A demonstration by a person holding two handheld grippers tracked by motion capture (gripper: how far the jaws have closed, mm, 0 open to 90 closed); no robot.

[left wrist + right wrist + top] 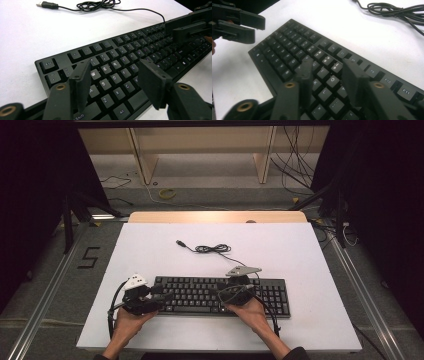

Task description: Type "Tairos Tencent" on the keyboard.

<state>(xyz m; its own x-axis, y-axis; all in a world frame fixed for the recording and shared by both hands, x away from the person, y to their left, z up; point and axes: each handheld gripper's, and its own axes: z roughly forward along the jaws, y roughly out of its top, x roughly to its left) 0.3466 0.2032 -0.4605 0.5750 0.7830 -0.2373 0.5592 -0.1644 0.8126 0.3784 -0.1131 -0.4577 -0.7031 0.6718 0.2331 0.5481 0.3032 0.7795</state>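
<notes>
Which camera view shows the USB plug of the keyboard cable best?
The left gripper view: the USB plug lies close and sharp on the white table. The high view shows it small. The right gripper view shows the coiled cable.
</notes>
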